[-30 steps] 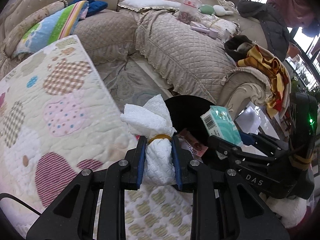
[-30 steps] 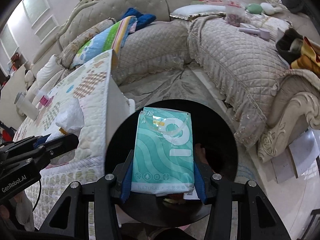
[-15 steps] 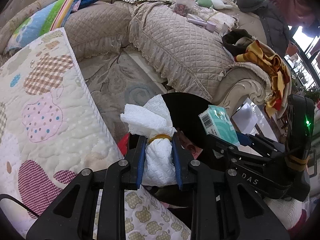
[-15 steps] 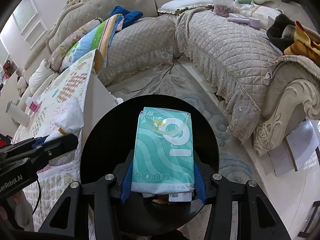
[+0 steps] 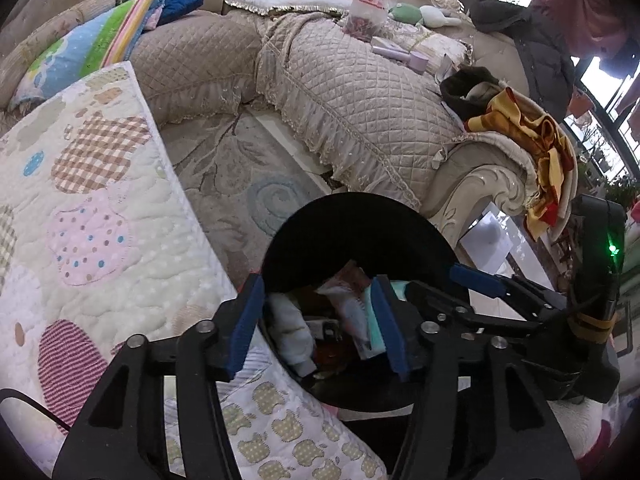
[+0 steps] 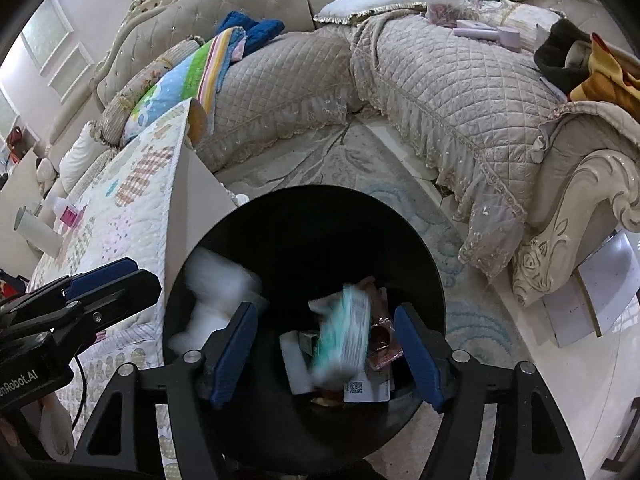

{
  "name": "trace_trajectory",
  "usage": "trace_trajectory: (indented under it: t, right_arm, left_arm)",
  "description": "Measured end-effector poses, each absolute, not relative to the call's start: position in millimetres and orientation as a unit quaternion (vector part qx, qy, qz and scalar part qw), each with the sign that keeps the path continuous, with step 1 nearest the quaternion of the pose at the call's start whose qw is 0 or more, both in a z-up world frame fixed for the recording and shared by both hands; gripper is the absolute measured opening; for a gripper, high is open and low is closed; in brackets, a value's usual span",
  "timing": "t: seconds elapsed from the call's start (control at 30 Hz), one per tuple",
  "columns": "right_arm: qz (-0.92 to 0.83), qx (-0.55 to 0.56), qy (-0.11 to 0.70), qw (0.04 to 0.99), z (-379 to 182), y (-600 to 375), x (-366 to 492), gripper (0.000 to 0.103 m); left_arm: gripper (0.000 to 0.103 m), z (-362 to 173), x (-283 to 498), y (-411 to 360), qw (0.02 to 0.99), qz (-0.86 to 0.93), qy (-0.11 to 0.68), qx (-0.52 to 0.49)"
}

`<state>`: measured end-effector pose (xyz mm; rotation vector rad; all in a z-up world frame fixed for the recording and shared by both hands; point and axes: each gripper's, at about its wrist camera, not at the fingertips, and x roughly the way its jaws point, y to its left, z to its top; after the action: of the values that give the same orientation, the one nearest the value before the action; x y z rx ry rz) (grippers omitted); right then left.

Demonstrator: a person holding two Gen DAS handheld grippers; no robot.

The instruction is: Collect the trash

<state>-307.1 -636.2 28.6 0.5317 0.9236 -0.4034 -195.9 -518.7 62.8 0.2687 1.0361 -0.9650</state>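
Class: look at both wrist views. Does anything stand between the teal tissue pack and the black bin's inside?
Nothing visible does. The tissue pack is already inside the bin, blurred, clear of the opening right gripper, above other trash.

Both cameras sit on the tongs and look steeply down, from close, into the black bin. Both views share the bin and the sofa toward 12 o'clock.

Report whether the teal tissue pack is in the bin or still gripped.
In the bin: the teal tissue pack, blurred, lies among trash inside the black bin, free of the right gripper, whose jaws are opening.
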Motion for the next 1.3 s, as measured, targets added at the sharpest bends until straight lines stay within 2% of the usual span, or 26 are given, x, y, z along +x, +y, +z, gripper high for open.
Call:
trace_trajectory:
  t: [0.47, 0.73, 1.17, 1.3]
  right_arm:
    - [-0.253, 0.184, 0.348, 0.884, 97, -589, -331, 0.069]
    - [-0.283, 0.147, 0.291, 0.902, 136, -559, -341, 0.069]
    - [-0.297, 0.106, 0.25, 0.916, 164, -523, -346, 0.07]
    - [-0.299, 0.1, 0.244, 0.917, 170, -516, -347, 0.075]
  left_arm:
    - [0.056, 120, -219, -460, 0.838, -0.391, 0.362, 0.115]
    - [0.056, 151, -232, -426, 0.857, -0.399, 0.312, 0.095]
    - [0.056, 171, -246, -392, 0.877, -0.388, 0.267, 0.091]
    - [0.056, 176, -248, -384, 0.881, -0.388, 0.257, 0.084]
